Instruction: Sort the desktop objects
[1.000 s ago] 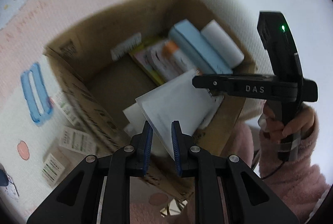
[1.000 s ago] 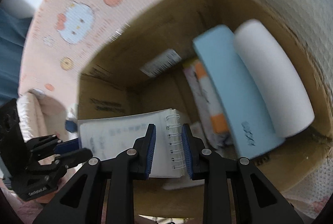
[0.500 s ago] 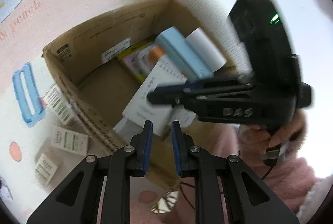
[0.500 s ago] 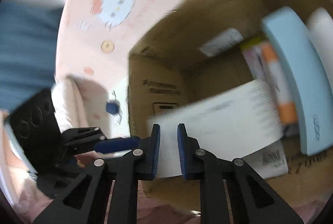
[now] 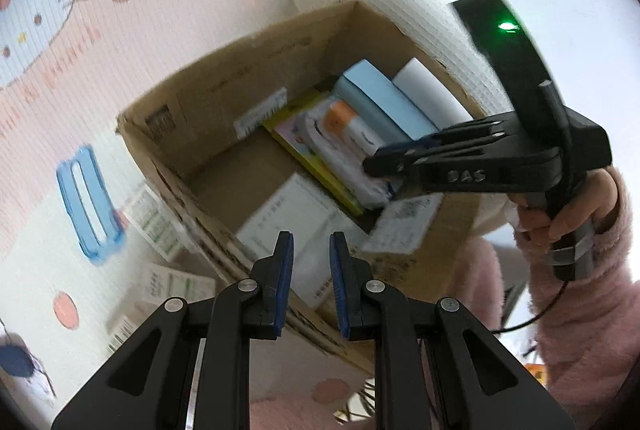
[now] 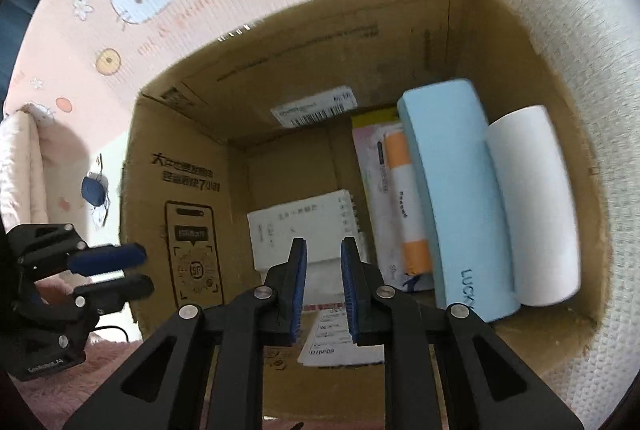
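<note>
An open cardboard box (image 6: 192,190) (image 5: 224,102) holds a white spiral notebook (image 6: 302,230) lying on its floor, a light blue case (image 6: 452,198), a white roll (image 6: 536,206), an orange-and-white tube (image 6: 404,206) and a yellow-edged booklet (image 5: 304,146). The notebook also shows in the left wrist view (image 5: 288,218). My right gripper (image 6: 323,290) is open and empty above the box's near wall. My left gripper (image 5: 311,284) is open and empty, outside the box's near corner. The right gripper also shows in the left wrist view (image 5: 400,160), over the box.
Several small white-and-green cartons (image 5: 160,222) and a blue plastic frame (image 5: 88,206) lie on the Hello Kitty mat (image 5: 60,30) left of the box. A shipping label (image 6: 340,338) hangs on the box's near wall. A pink-sleeved hand (image 5: 560,214) holds the right gripper.
Both grippers held the white notebook over the box a second ago. It has been let go and now lies inside the box. Both grippers have pulled back, empty.
</note>
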Tool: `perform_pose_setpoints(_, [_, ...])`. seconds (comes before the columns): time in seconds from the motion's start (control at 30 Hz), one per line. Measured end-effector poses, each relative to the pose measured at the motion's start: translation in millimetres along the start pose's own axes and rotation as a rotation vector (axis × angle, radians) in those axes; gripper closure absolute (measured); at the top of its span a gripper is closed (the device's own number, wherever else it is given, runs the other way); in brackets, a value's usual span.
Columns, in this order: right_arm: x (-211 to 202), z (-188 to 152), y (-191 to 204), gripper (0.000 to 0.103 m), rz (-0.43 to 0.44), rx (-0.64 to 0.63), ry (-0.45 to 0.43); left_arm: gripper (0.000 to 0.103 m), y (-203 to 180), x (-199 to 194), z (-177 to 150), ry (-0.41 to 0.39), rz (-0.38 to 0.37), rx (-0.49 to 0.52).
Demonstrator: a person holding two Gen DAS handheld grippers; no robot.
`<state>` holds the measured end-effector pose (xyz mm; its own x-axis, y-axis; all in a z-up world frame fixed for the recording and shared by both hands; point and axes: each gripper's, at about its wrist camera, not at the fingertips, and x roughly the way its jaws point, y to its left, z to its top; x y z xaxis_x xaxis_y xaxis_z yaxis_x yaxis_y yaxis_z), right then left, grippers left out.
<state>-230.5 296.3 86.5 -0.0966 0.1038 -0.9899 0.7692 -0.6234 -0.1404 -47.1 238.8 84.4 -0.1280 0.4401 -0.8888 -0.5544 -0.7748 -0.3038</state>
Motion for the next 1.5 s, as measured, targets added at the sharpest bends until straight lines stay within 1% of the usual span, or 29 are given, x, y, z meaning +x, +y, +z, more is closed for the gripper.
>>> perform_pose_setpoints(0.07, [15,11,3,0.089,0.021,0.013,0.036,0.083,8,4,6,-0.007,0.008,-0.006])
perform_pose_setpoints(0.2, [44,31,13,0.089,0.004,0.039,0.083,0.084,25,13,19,-0.018,0.023,-0.027])
perform_pose_setpoints(0.23, [52,36,15,0.089,0.000,0.049,0.092,0.092,30,17,22,-0.024,0.025,-0.035])
perform_pose_setpoints(0.27, [60,40,17,0.089,0.000,0.067,0.097,0.096,35,18,25,-0.025,0.029,-0.046])
perform_pose_setpoints(0.37, [76,48,18,0.089,0.023,0.116,0.059,0.096,53,17,32,-0.055,0.047,-0.085])
perform_pose_setpoints(0.4, [83,50,17,0.089,0.015,0.135,0.058,0.096,57,16,33,-0.065,0.047,-0.091])
perform_pose_setpoints(0.43, [91,52,14,0.089,0.009,0.161,0.068,0.096,62,14,34,-0.075,0.043,-0.095])
perform_pose_setpoints(0.53, [118,52,1,0.089,0.074,0.280,0.155,0.096,74,9,38,-0.092,0.016,-0.111])
perform_pose_setpoints(0.6, [131,50,-5,0.089,0.072,0.325,0.186,0.096,81,5,39,-0.106,0.013,-0.113])
perform_pose_setpoints(0.67, [142,47,-10,0.089,0.123,0.377,0.211,0.096,86,3,41,-0.120,0.010,-0.116])
perform_pose_setpoints(0.7, [147,47,-11,0.089,0.138,0.393,0.222,0.096,89,3,40,-0.121,-0.009,-0.118])
perform_pose_setpoints(0.73, [152,48,-11,0.089,0.131,0.392,0.237,0.096,92,3,40,-0.119,-0.030,-0.124])
perform_pose_setpoints(0.77, [155,49,-10,0.089,0.119,0.387,0.231,0.096,94,3,40,-0.118,-0.047,-0.127])
perform_pose_setpoints(0.83, [162,49,-9,0.089,0.118,0.387,0.242,0.096,96,3,39,-0.119,-0.066,-0.129])
perform_pose_setpoints(0.9, [169,47,-12,0.089,0.146,0.423,0.265,0.096,97,3,38,-0.121,-0.072,-0.132])
perform_pose_setpoints(1.0, [171,43,-15,0.089,0.144,0.430,0.298,0.096,97,2,37,-0.123,-0.069,-0.131])
perform_pose_setpoints(1.07, [173,34,-16,0.089,0.104,0.447,0.385,0.096,93,1,36,-0.123,-0.054,-0.120])
perform_pose_setpoints(1.13, [171,24,-17,0.089,0.074,0.460,0.420,0.096,90,0,35,-0.125,-0.048,-0.115])
perform_pose_setpoints(1.2, [170,18,-17,0.089,0.033,0.441,0.472,0.096,89,-2,33,-0.127,-0.038,-0.114])
perform_pose_setpoints(1.23, [168,14,-20,0.089,0.022,0.459,0.484,0.096,88,-3,32,-0.130,-0.034,-0.117])
perform_pose_setpoints(1.27, [164,12,-22,0.089,0.016,0.470,0.476,0.096,88,-4,31,-0.132,-0.034,-0.119])
perform_pose_setpoints(1.33, [152,12,-23,0.089,0.003,0.451,0.449,0.096,90,-8,29,-0.138,-0.036,-0.133])
perform_pose_setpoints(1.4, [127,13,-24,0.089,-0.017,0.449,0.373,0.096,90,-12,27,-0.142,-0.035,-0.136])
perform_pose_setpoints(1.5, [92,14,-25,0.089,-0.015,0.431,0.295,0.096,89,-20,22,-0.147,-0.006,-0.132])
